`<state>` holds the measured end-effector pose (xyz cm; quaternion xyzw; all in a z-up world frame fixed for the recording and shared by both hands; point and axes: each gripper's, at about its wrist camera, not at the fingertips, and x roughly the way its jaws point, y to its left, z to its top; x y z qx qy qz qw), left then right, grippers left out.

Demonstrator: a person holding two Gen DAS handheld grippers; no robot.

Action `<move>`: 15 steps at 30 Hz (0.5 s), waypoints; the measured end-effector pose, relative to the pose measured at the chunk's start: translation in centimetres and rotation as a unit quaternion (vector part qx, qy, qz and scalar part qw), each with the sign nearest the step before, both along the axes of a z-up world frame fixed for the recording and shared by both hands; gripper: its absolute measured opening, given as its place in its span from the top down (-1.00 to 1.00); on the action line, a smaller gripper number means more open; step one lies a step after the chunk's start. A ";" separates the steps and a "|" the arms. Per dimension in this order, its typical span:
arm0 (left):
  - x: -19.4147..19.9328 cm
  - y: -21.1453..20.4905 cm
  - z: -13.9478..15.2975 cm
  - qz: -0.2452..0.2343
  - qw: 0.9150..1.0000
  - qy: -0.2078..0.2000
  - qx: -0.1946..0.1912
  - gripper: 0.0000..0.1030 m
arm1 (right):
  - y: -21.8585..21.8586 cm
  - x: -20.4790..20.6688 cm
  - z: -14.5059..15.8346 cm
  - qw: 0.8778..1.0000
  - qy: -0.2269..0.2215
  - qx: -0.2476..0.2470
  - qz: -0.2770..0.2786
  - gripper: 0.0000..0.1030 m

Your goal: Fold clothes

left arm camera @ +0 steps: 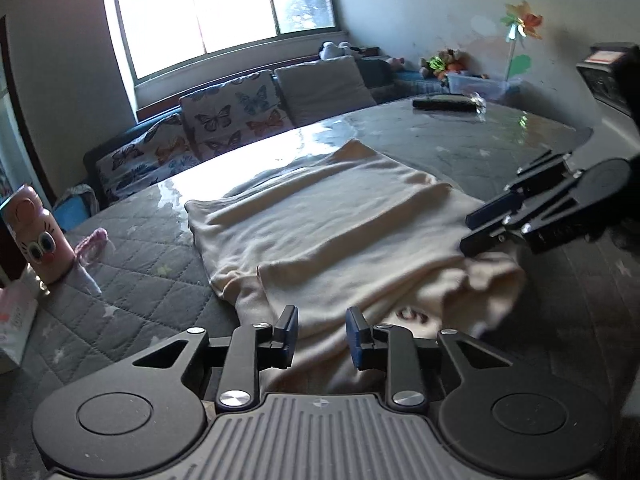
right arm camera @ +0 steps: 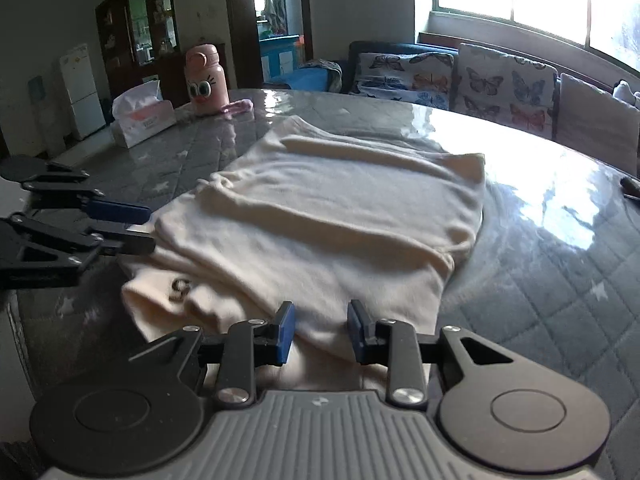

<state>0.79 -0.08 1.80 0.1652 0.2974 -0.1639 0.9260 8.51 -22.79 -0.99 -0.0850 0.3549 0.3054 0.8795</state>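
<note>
The cream garment [left arm camera: 328, 224] lies on the table [left arm camera: 460, 140], sides already folded in, near end bunched, so folding looks partway. The left gripper [left arm camera: 322, 334] and right gripper [right arm camera: 320, 330], both spread, hover at its near edge.

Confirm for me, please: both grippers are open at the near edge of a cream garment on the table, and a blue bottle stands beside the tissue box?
Nearly: the bottle is pink, not blue, as the right wrist view shows. Both the left gripper and right gripper are open at the cream garment, beside the tissue box.
</note>
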 end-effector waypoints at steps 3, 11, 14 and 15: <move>-1.2 -0.2 -0.1 -0.018 1.000 -0.006 0.019 0.33 | -0.7 -0.7 0.7 1.000 -0.012 0.010 -0.008 0.45; -2.8 -1.7 -1.2 -0.058 0.996 -0.029 0.069 0.17 | -2.1 -0.8 0.4 1.000 0.000 0.006 -0.026 0.42; -2.8 -2.4 -1.5 -0.073 0.993 -0.043 0.079 0.17 | -2.4 -1.4 1.3 1.000 -0.013 0.001 -0.015 0.28; -2.7 -2.6 -1.6 -0.077 0.993 -0.047 0.082 0.17 | -2.5 -1.6 1.5 1.000 -0.017 -0.003 -0.010 0.23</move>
